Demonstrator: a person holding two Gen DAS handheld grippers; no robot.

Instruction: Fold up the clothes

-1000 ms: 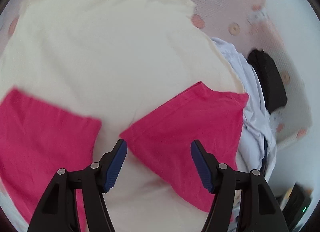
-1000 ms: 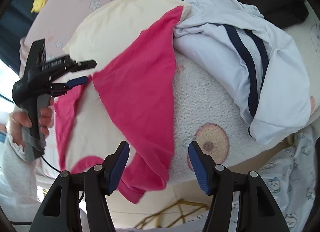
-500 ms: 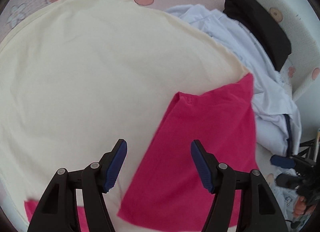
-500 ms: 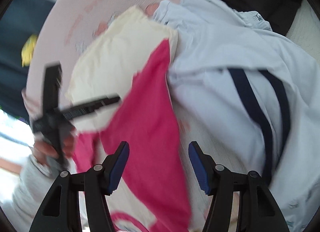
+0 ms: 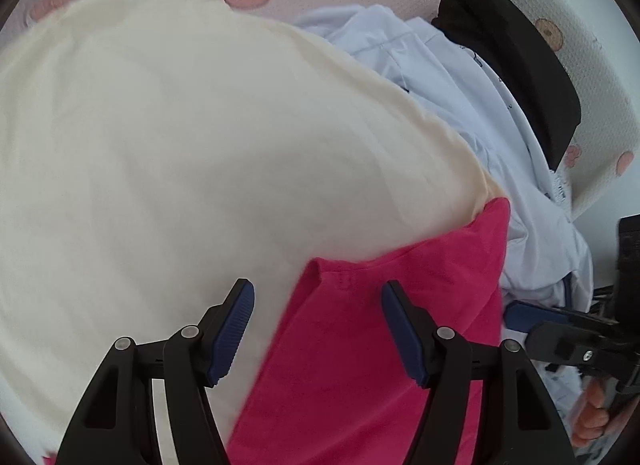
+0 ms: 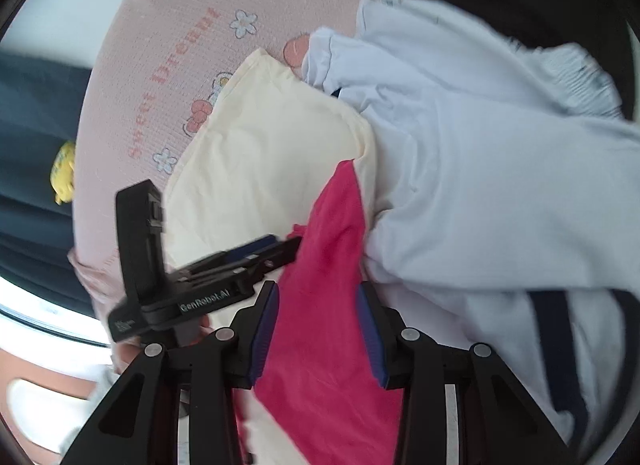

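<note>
**Both tongs converge on the pink sleeve**

Pink bedding printed with flowers and fruit carries the clothes.

Left wrist view: the cream shirt (image 5: 192, 153) fills the centre and left of the frame, and its pink sleeve (image 5: 384, 329) runs from centre to lower right. The left tongs (image 5: 318, 329) hover with jaws apart, one pad over cream cloth, the other over pink, gripping nothing. At the right edge the right tongs (image 5: 532, 315) reach in. A pale blue garment (image 5: 480, 113) and a black one (image 5: 516, 65) lie at upper right, touching the shirt's edge.

Right wrist view: the pink sleeve lies between the right tongs' jaws, which have just been closing; the pads do not yet seem to press on it. The left tongs sit at centre left, just beside.

Risks, as I judge them: the two tools are close and could knock together; a shallow bite may slip off the sleeve; a deep one may drag the blue garment along, since it overlaps the sleeve's edge.
</note>
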